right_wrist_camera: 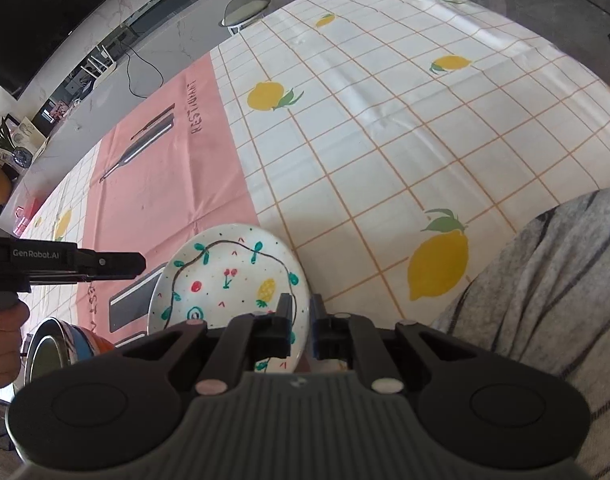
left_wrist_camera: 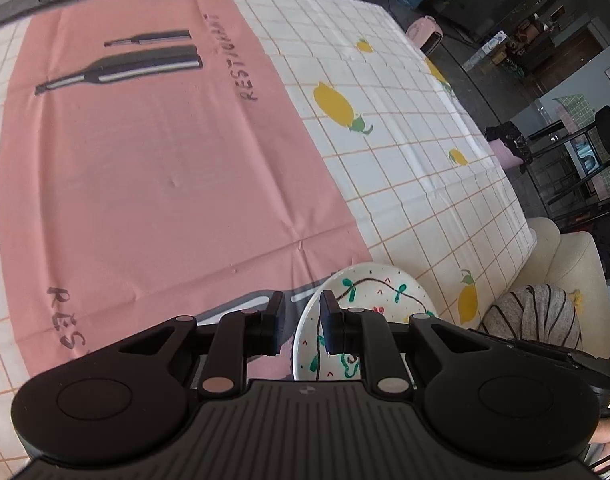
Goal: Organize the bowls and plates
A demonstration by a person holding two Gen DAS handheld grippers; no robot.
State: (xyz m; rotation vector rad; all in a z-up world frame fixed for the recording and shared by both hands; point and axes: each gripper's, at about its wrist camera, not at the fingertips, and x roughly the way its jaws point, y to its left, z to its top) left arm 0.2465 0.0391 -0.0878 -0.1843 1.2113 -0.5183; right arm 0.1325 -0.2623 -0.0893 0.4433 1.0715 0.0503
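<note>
The round white ceramic plate painted with fruit and green vines (right_wrist_camera: 229,280) is gripped at its near rim by the right hand-held gripper (right_wrist_camera: 301,320), tilted above the lemon-print worktop (right_wrist_camera: 385,140). The left hand-held gripper (left_wrist_camera: 303,312) is held narrow, nothing between its fingers, beside the plate's left edge.

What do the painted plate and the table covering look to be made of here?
Painted plate: likely glazed ceramic; white, with a soft sheen and hand-painted fruit and vine motifs. Table covering: seemingly a thin printed cloth, possibly coated; it shows fold creases, small wrinkles and glare streaks.
</note>
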